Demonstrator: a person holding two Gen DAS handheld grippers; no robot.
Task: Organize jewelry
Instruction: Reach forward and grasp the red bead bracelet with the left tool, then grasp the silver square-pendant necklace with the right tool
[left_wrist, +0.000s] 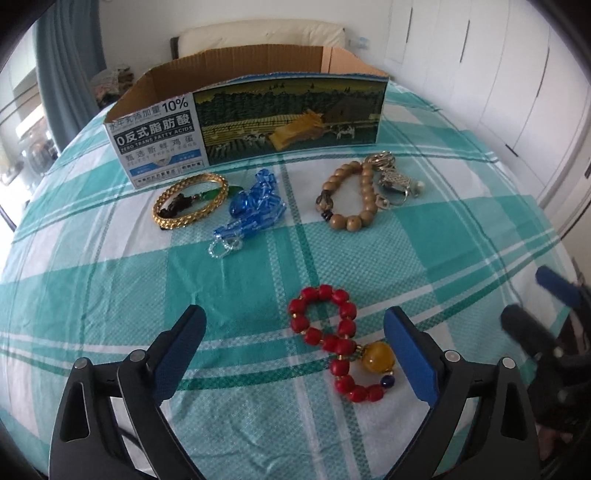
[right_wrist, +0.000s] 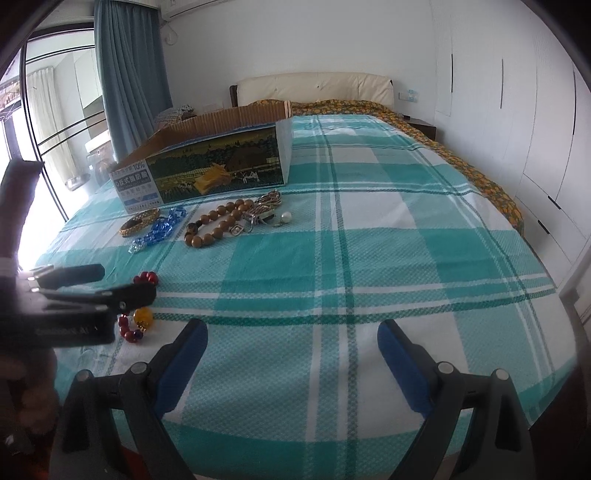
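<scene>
A red bead bracelet (left_wrist: 346, 326) with a big amber bead (left_wrist: 376, 356) lies on the teal checked sheet, between the wide-apart fingers of my left gripper (left_wrist: 294, 315); the pads do not touch it. Farther off lie a gold braided bangle (left_wrist: 184, 221), a blue crystal necklace (left_wrist: 255, 206), a wooden bead bracelet (left_wrist: 369, 212) and a pile of silver and gold metal pieces (left_wrist: 391, 177). Behind them stands an open cardboard box (left_wrist: 243, 110). My right gripper (right_wrist: 292, 326) hangs open over bare sheet, to the right of the left gripper (right_wrist: 92, 288).
All of this is on a bed covered by the checked sheet (right_wrist: 369, 258). There is a cream headboard (right_wrist: 314, 86) at the far end, white wardrobe doors (right_wrist: 517, 110) on the right, and a blue curtain (right_wrist: 129, 74) and glass door on the left.
</scene>
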